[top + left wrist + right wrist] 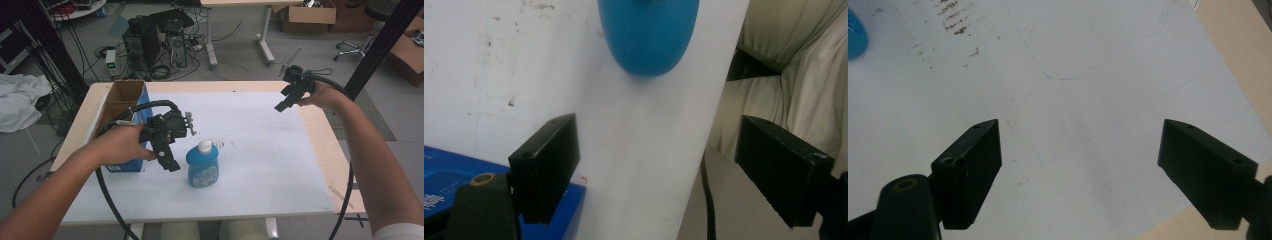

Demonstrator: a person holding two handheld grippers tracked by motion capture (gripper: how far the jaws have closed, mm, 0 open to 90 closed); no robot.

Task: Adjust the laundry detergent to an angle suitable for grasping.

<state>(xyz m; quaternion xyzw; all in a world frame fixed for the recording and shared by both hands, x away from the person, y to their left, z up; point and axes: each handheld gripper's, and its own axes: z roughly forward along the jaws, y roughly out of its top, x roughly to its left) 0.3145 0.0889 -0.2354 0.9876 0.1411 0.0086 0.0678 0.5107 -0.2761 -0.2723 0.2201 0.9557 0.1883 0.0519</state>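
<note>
A blue bottle [203, 166] with a white cap stands upright on the white sheet [260, 150] near the table's front middle. My left gripper [170, 162] hangs just left of it, open and empty. In the left gripper view the bottle's blue body [649, 35] sits ahead of the open gripper [676, 170], beyond the jaws. My right gripper [283, 103] is held above the sheet's far right part, open and empty. In the right gripper view the open gripper [1080, 172] looks down on bare sheet [1073, 125], with a sliver of the bottle [855, 35] at the left edge.
An open blue cardboard box [122, 117] stands at the table's left side, touching the left hand. The box's blue corner [454, 185] shows behind the left jaw. A light wooden table [325, 145] borders the sheet. Computers, cables and boxes lie on the floor beyond.
</note>
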